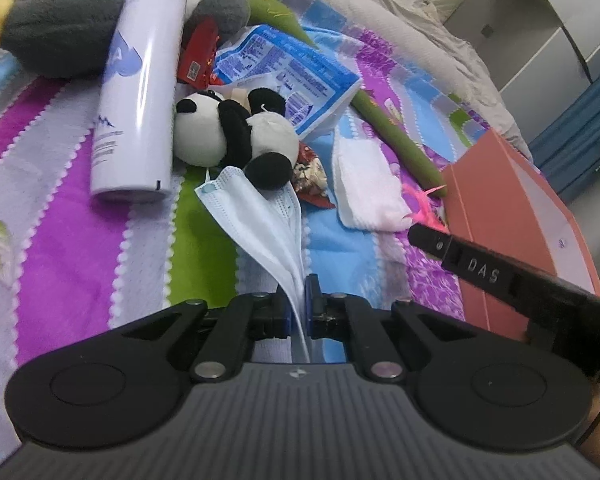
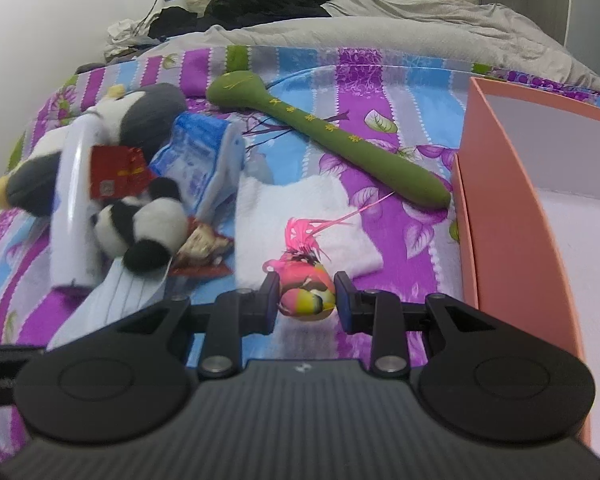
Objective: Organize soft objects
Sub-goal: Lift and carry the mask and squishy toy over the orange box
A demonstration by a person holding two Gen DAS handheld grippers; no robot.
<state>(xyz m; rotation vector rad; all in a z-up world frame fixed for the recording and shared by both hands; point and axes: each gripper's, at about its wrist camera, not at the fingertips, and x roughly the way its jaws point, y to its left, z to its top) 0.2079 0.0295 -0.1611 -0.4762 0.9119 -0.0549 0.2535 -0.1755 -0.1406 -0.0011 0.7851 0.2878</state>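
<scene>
Two hand-held grippers work over a bed covered in a purple, blue and green striped blanket (image 1: 60, 240).

Nearest in the left wrist view, the left gripper (image 1: 299, 304) is pinched narrow on a pale blue face mask (image 1: 260, 216). The mask runs as a long strip from the jaws up and away to the left, its far end tucked under a small panda plush (image 1: 236, 136).

Nearest in the right wrist view, the right gripper (image 2: 307, 298) has its fingers set around a small pink bird toy (image 2: 306, 280) with a yellow-green face and pink feathers; the pads look to be touching its sides, so it appears held. The toy sits over the near edge of a white cloth (image 2: 300, 216).

The key relation: an open salmon-coloured box (image 2: 500, 184) stands just to the right of the right gripper, with its near wall running away from the camera. The right hand is the nearer one to it, so the bird likely goes in with a short move rightward and over the wall.

Further off lie a white spray can (image 1: 140, 80), a blue printed packet (image 1: 288, 76), a red wrapper (image 2: 116, 172), a long green plush stick (image 2: 320, 128) pointing toward the box, and a large grey and white plush (image 1: 60, 24).

Readable writing: "DAS" on the right gripper's finger in the left view. The packet's print is too small to read.
</scene>
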